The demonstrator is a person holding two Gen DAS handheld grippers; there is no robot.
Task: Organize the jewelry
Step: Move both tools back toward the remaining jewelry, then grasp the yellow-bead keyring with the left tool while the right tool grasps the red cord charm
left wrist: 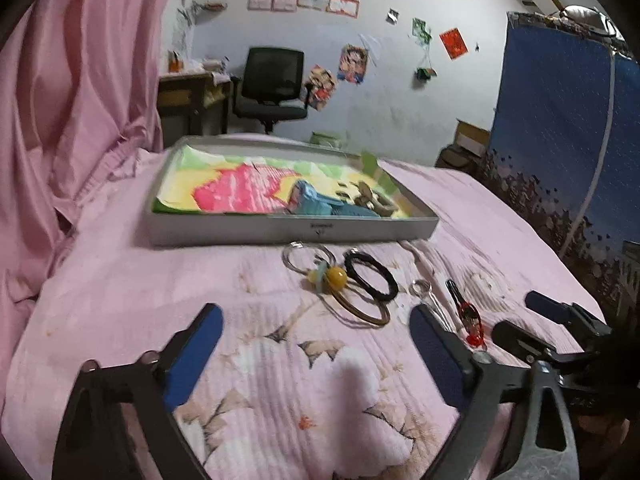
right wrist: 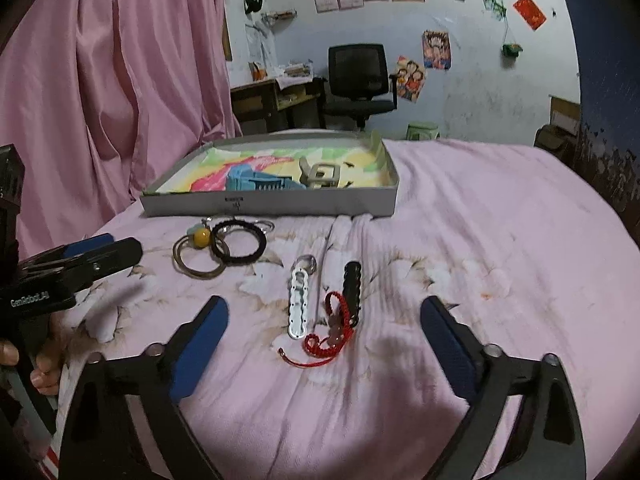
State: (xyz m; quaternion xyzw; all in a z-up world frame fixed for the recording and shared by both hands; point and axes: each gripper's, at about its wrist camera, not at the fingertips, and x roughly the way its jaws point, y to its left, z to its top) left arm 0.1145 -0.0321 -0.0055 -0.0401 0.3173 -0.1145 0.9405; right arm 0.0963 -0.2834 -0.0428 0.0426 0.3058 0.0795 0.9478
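With both the left tongs point(left wrist: 316, 364) and right tongs point(right wrist: 324, 354) spread wide and empty, the loose red braided cord bracelet point(right wrist: 326, 334), at twelve o'clock of the right tongs, touching the black beaded bracelet point(right wrist: 352, 288), could be snagged and dragged with it.

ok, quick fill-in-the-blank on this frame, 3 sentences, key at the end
1. Both hand-held grippers, left and right, are ____.
2. The blue clip lies inside the ____.
3. The red cord bracelet lies on the ____ bedspread.

Missing words: open; box; pink

Bangles point(right wrist: 220, 246) lie before the tray point(right wrist: 272, 204), bracelets point(right wrist: 324, 320) to their right
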